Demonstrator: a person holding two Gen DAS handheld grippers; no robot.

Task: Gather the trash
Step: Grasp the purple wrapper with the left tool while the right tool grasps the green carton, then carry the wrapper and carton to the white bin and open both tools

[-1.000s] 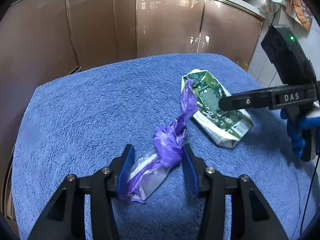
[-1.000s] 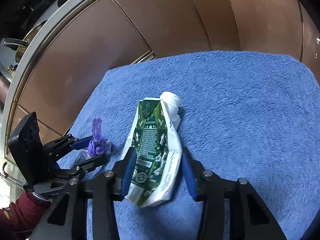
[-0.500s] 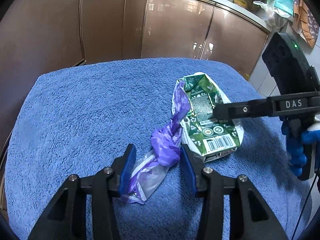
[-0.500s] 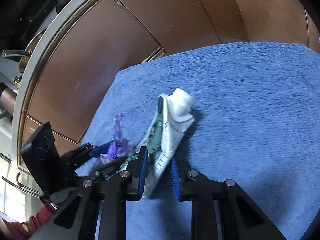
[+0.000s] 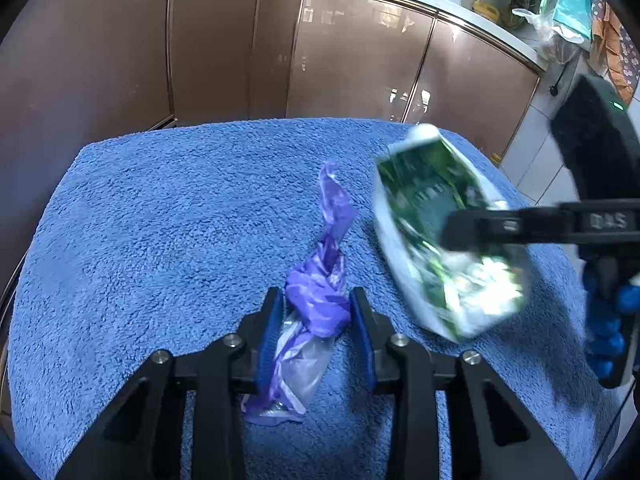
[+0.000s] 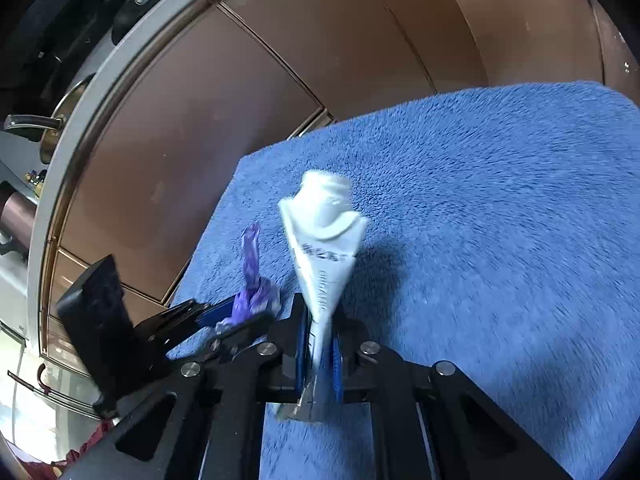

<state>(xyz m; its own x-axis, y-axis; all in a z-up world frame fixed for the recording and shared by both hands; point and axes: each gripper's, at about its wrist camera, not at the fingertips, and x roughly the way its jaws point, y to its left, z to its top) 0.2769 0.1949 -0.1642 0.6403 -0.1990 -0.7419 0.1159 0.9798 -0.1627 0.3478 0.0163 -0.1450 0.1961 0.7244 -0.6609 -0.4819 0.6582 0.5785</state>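
A twisted purple plastic bag (image 5: 318, 304) lies on the blue towel (image 5: 160, 240), and my left gripper (image 5: 316, 312) has its blue pads against both sides of it, shut on it. It also shows in the right wrist view (image 6: 252, 284), in the left gripper (image 6: 224, 320). My right gripper (image 6: 318, 344) is shut on a flattened green and white carton (image 6: 324, 248) and holds it lifted and tilted above the towel. The carton (image 5: 436, 236) appears blurred at the right in the left wrist view, clamped by the right gripper (image 5: 460, 228).
Brown cabinet doors (image 5: 352, 60) stand behind the towel. A counter with bottles and bags (image 5: 560, 28) runs along the back right. White floor tiles (image 5: 536, 168) show past the towel's right edge.
My left gripper has closed onto the purple bag. My right gripper has lifted the carton off the towel and turned it on edge.
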